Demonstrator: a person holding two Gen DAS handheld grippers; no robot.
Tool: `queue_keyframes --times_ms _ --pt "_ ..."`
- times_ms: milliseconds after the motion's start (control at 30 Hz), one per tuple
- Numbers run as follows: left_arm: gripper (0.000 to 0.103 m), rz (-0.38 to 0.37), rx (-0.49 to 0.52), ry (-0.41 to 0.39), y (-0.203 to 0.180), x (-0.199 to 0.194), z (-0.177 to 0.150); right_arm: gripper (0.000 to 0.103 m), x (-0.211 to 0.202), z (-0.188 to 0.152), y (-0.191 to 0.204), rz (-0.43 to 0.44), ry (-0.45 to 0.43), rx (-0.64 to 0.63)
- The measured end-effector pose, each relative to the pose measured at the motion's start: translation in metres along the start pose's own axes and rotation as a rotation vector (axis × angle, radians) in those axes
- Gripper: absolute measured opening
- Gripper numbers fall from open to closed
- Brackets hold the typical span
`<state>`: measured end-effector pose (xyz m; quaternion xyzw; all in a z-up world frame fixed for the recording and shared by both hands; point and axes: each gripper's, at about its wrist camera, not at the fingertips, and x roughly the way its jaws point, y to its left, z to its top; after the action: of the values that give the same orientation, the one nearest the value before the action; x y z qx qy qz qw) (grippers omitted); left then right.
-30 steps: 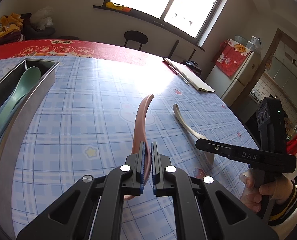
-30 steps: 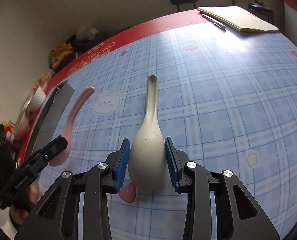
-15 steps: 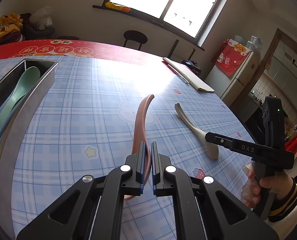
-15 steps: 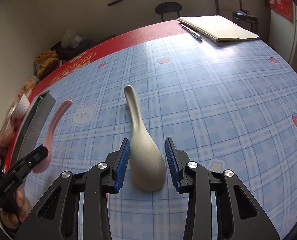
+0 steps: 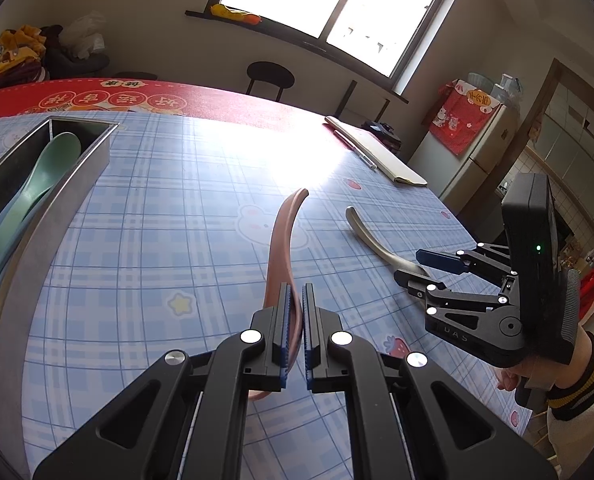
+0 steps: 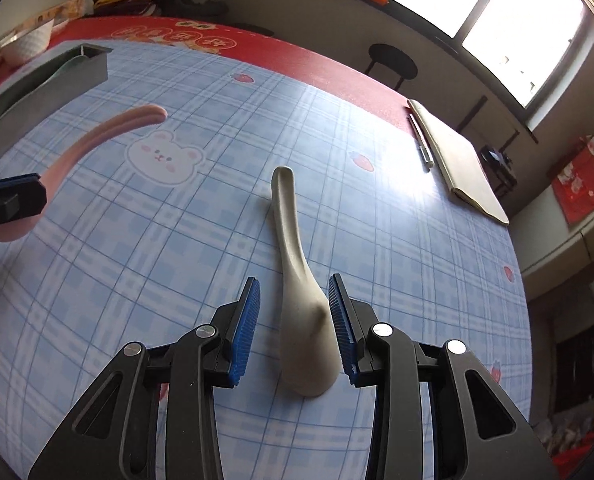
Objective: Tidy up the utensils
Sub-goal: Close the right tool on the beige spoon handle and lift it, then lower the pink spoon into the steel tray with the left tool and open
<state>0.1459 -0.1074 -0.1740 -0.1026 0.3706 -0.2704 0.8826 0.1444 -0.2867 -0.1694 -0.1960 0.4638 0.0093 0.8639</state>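
Right gripper (image 6: 293,324) has been rolled since a second ago; its jaws have just been closing around the white spoon (image 6: 303,312), one pad touching the bowl, the other apart; not yet clamped. Left gripper (image 5: 295,330) is kept clamped on the pink spoon (image 5: 283,240). The metal tray (image 5: 57,200), left of the white spoon, is reached over bare tablecloth (image 6: 377,208); its wall must be cleared.

Tabletop (image 6: 377,184): blue plaid cloth printed with a bear, strawberries and stars; red cloth with gold characters along the far edge. Lying on it: a beige soup spoon (image 6: 297,280), bowl nearest, handle pointing away; a metal utensil tray (image 5: 53,216) at the left; a closed notebook (image 6: 457,160) at the far right, a pen (image 6: 421,144) just beside it.
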Motion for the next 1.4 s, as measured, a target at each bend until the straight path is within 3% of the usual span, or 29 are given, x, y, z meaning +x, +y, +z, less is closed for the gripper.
queue_keyframes --times_ms 133,300,400,533,867,1000,1133,1267,1400 --pt "0.006 -0.003 0.002 0.002 0.000 0.000 0.000 0.022 0.002 0.001 0.006 -0.058 0.026 -0.071" --pt "0.006 -0.004 0.000 0.001 -0.001 0.000 0.001 0.019 0.009 0.003 -0.003 -0.099 0.053 -0.059" --pt "0.006 -0.006 -0.002 0.001 -0.001 -0.001 0.000 0.012 0.011 0.002 -0.029 0.007 0.052 0.092" --pt "0.006 -0.006 0.002 0.004 -0.002 0.000 0.000 0.012 0.017 -0.006 -0.056 0.142 0.032 0.252" --pt "0.006 -0.011 -0.010 0.008 0.001 0.001 0.001 0.012 0.020 -0.020 -0.068 0.235 -0.032 0.400" --pt "0.006 -0.015 -0.027 0.008 0.005 0.001 0.001 0.012 0.006 -0.026 -0.060 0.356 -0.129 0.520" --pt "0.006 -0.002 -0.030 -0.019 0.005 -0.006 0.000 0.012 -0.009 -0.026 -0.042 0.417 -0.228 0.589" --pt "0.005 -0.018 -0.061 -0.032 0.010 -0.013 0.000 0.012 -0.011 -0.028 -0.025 0.491 -0.267 0.663" --pt "0.005 -0.024 -0.073 -0.020 0.014 -0.025 0.002 0.012 -0.019 -0.023 -0.010 0.455 -0.291 0.628"
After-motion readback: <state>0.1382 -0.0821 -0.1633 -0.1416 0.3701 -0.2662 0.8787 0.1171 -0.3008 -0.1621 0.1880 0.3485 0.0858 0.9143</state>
